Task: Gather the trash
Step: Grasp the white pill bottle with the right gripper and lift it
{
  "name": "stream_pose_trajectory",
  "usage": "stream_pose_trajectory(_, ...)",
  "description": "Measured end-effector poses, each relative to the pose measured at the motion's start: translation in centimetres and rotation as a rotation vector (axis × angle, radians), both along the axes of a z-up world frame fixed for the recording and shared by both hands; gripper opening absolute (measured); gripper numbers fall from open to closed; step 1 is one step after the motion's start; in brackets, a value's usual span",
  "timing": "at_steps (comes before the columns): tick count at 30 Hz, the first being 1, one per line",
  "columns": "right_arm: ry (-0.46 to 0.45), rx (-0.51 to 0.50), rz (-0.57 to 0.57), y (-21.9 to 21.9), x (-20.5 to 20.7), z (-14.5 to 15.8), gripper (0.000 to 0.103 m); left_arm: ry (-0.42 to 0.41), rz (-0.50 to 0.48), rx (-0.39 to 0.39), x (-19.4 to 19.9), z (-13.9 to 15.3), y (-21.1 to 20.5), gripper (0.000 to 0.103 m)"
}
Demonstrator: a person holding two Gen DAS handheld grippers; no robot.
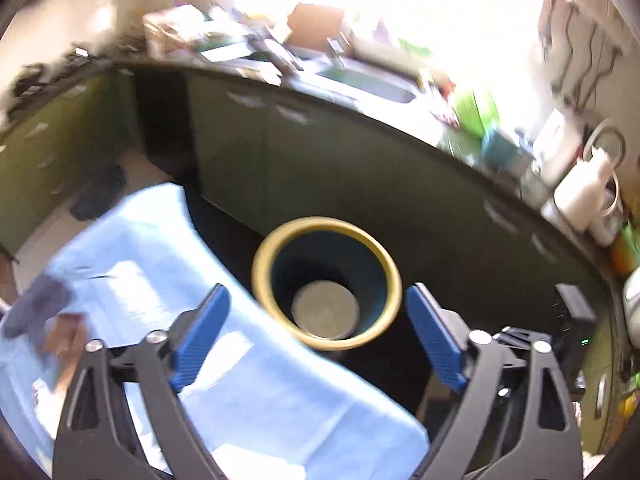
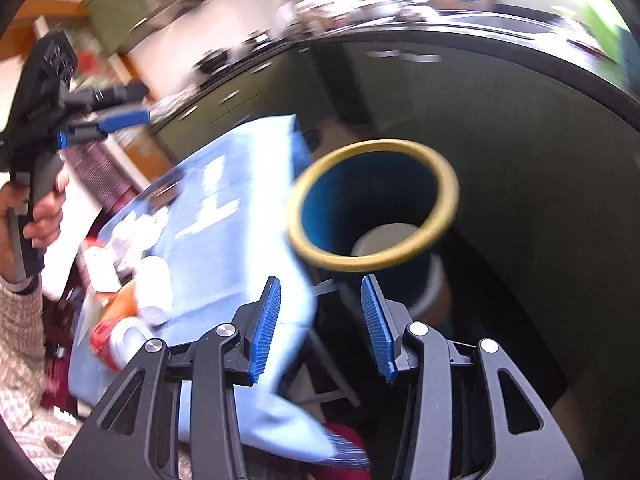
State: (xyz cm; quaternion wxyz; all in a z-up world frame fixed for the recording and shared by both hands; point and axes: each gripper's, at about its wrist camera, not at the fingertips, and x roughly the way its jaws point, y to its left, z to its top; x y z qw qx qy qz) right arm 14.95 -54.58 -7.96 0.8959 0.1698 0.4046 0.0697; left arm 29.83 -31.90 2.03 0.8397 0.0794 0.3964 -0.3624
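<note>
While blur hides any writing, both claws, left claw (image 1: pixel 316 336) & right claw (image 2: pixel 320 328), gape empty over bin (image 1: pixel 384 264).

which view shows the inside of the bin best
The left wrist view: it looks nearly straight down into the bin, showing the pale bottom. The right wrist view sees it at a slant, the rim hiding part of the bottom.

The bin (image 1: pixel 384 280) looks like smooth plastic, its yellow rim matt. The blue cloth (image 1: pixel 280 392) at seven o'clock is soft, matt fabric. Ribbed blue pads (image 2: pixel 266 328) sit on matt black plastic fingers with shiny metal pins.
</note>
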Motion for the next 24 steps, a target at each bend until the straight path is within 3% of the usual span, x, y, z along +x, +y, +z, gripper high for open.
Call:
stream_pose_trajectory(6,0.026,-0.024,0.308,9.3,4.6,1.6,0.045,-0.169,0.236,-0.019,-6.0,2.6,13.3,0.096)
stream_pose_trajectory(13,0.123,-0.113,0.498,18.6,8.1,0.7,0.045,-0.184,0.436,-0.025,-10.9,0.6,24.8,0.096)
stream_pose_trajectory(18,0.198,-0.167,0.541,22.3,9.7,-0.8,0.045,-0.167,0.554,-0.053,-13.7,-1.1,29.2,0.096)
stream_pose_trajectory(24,0.260,-0.203,0.558,23.8,11.2,-2.4,0.048,-0.108,0.605,-0.095,-14.6,-3.0,30.7,0.096)
